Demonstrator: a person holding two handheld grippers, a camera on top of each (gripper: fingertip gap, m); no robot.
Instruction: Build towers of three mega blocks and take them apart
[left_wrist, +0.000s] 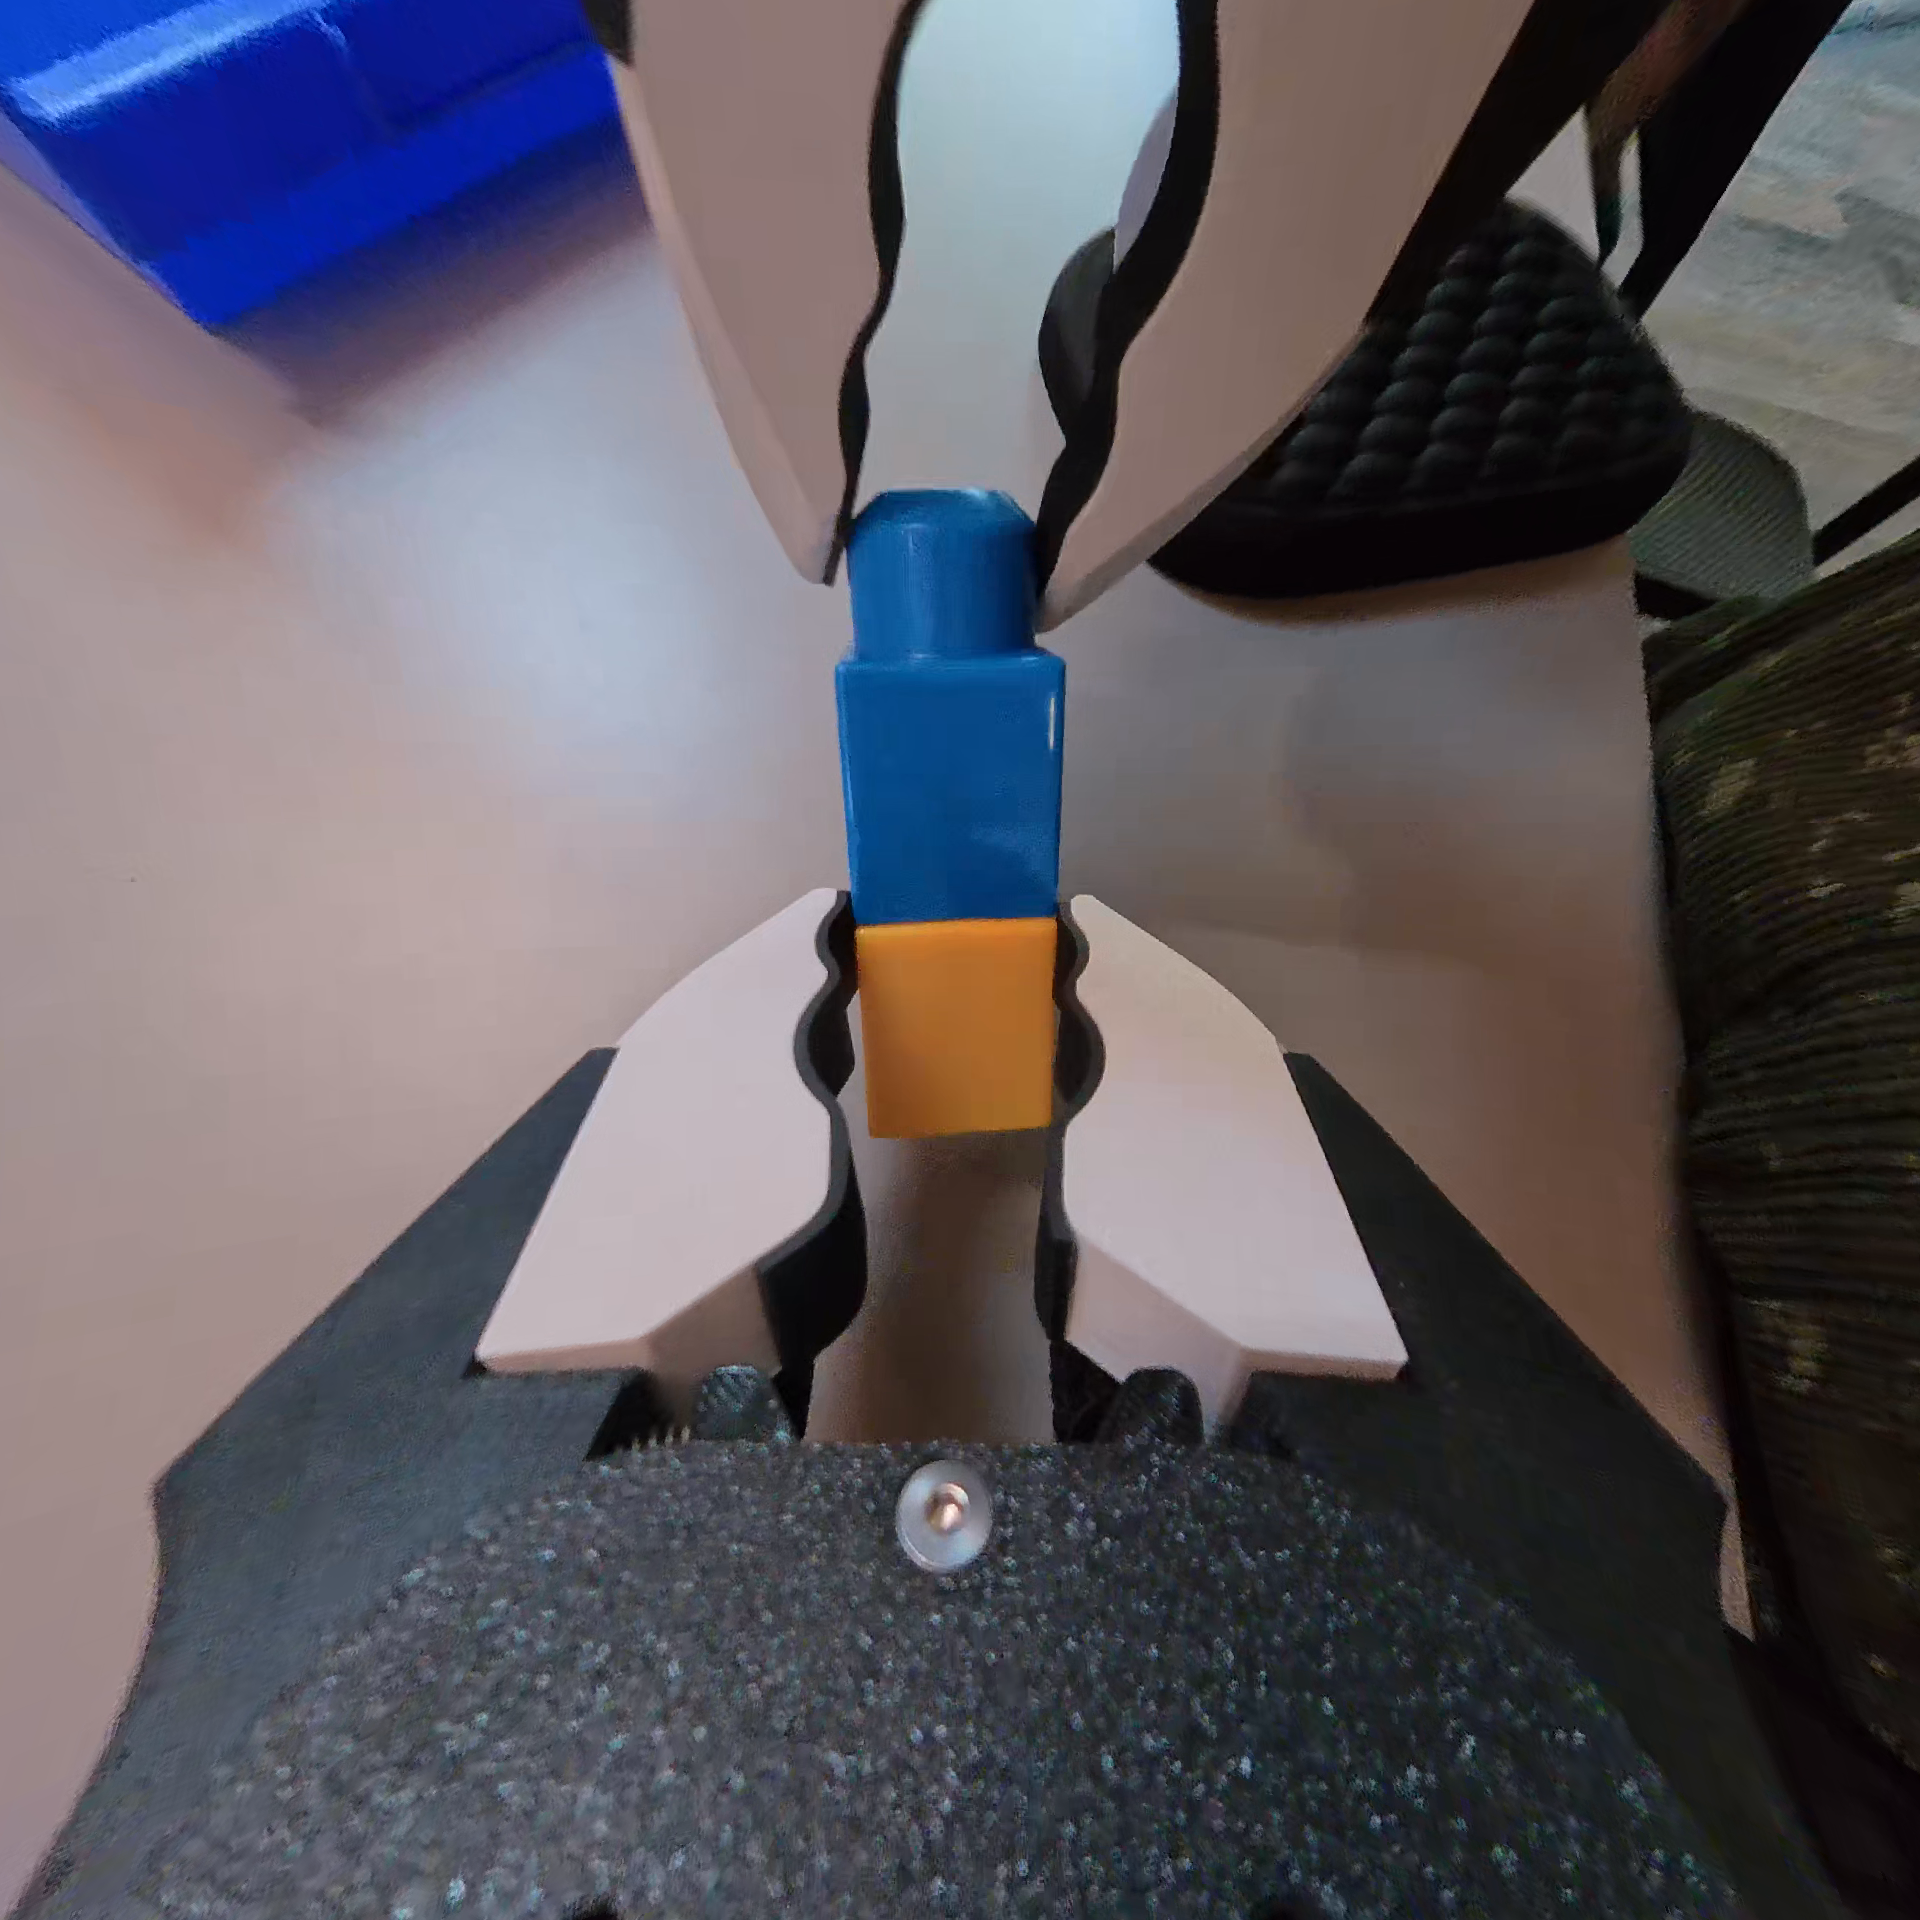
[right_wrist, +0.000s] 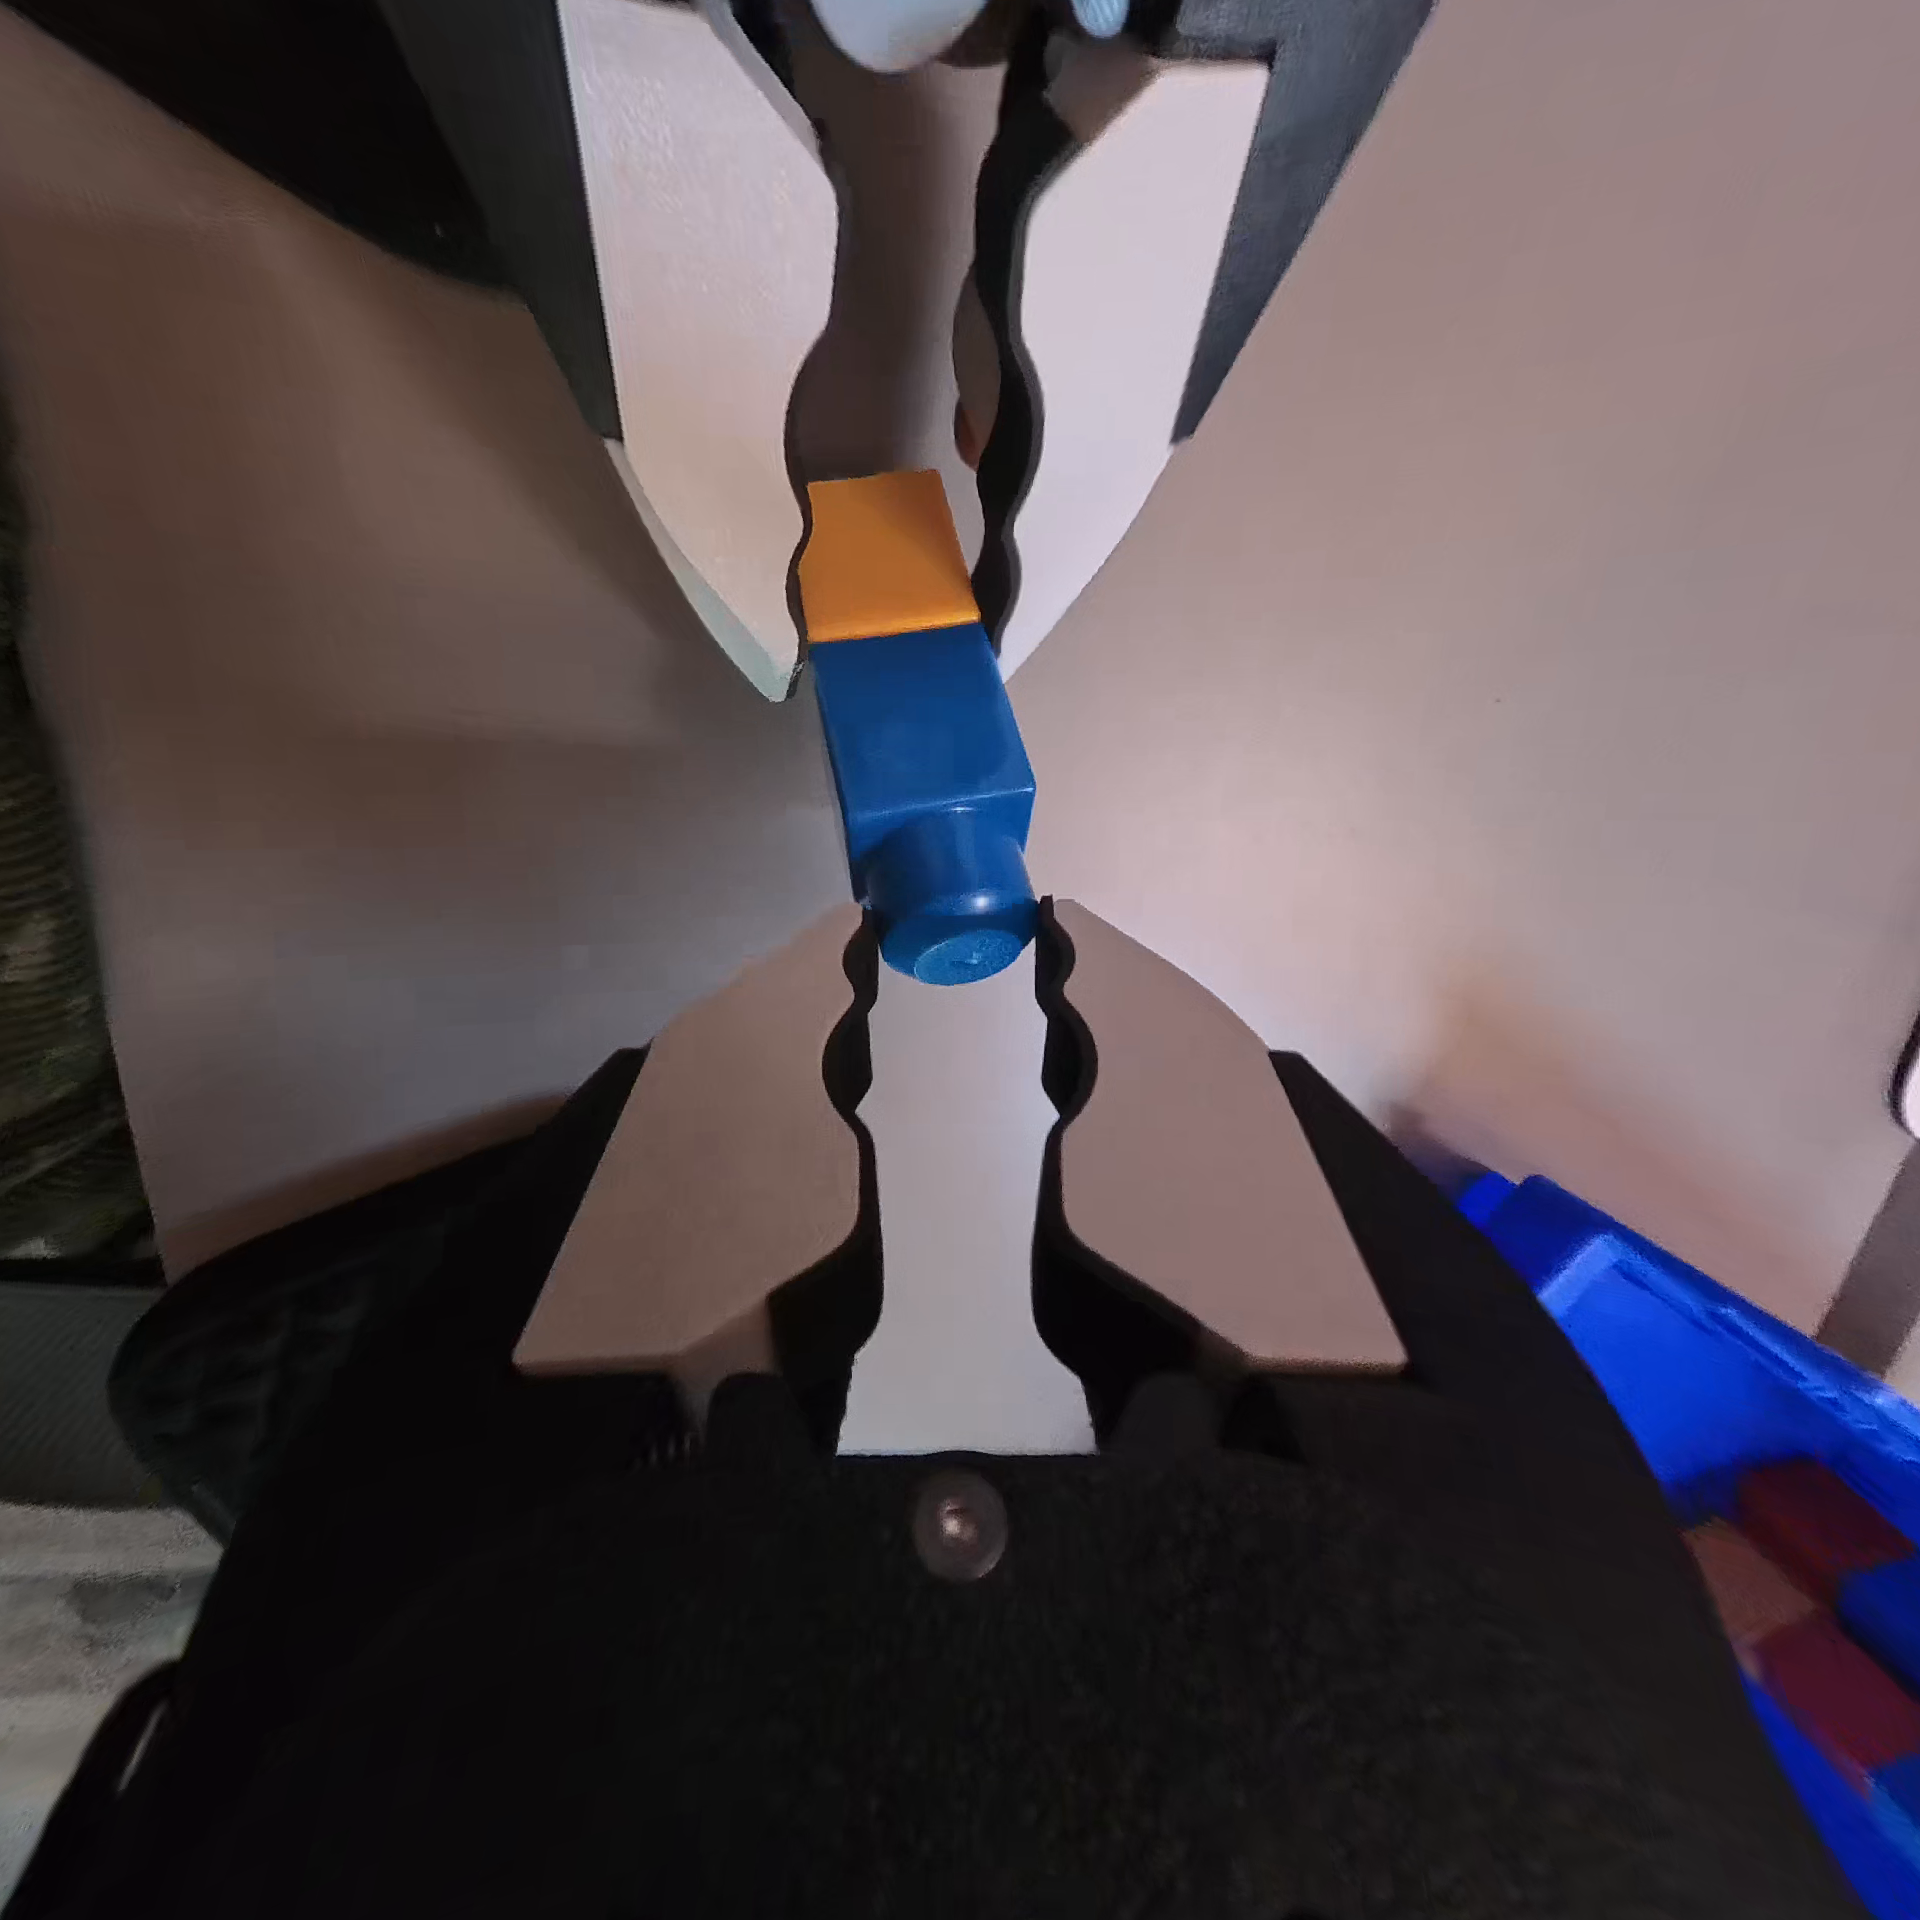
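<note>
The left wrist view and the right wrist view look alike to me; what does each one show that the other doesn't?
Only the left wrist view shows a black textured chair seat off the table's edge. Only the right wrist view shows the round end face of the blue block's stud and red and blue blocks inside the blue bin. Both show the orange block joined to the blue block, the left hand-held gripper clamping the orange one, and the right hand-held gripper pinching the stud, above the pale table.
</note>
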